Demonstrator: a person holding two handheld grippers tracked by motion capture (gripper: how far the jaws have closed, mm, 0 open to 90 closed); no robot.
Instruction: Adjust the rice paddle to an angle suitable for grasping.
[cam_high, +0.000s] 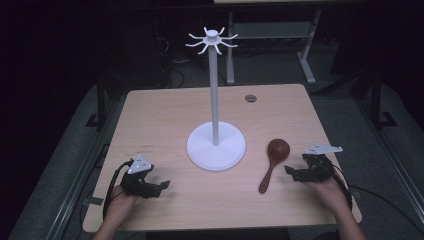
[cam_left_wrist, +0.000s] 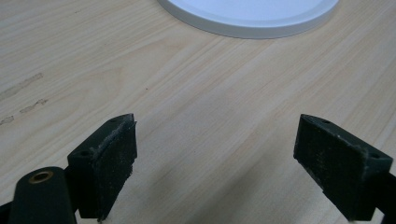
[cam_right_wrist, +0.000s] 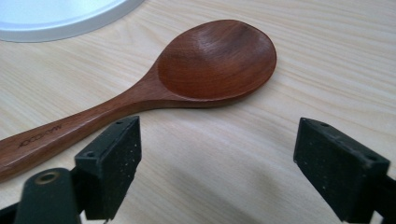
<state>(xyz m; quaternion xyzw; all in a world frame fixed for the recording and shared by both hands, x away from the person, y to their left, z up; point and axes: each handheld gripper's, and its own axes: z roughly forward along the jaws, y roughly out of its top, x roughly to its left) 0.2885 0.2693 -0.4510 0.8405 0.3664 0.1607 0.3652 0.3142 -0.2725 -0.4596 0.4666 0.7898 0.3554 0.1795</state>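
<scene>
Pale woodgrain table (cam_high: 165, 115); glossy brown wooden spoon (cam_high: 272, 164), oval bowl.

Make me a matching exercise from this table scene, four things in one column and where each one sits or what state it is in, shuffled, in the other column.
Things:
1. wooden spoon
2. white stand
3. left gripper
4. right gripper

Places and states:
A. upright at the middle of the table, hooks at the top
B. open beside the spoon's handle, not touching it
C. lying flat, bowl facing up, right of the stand's base
D. open over bare wood at the near left

Pairs: 1-C, 2-A, 3-D, 4-B
</scene>
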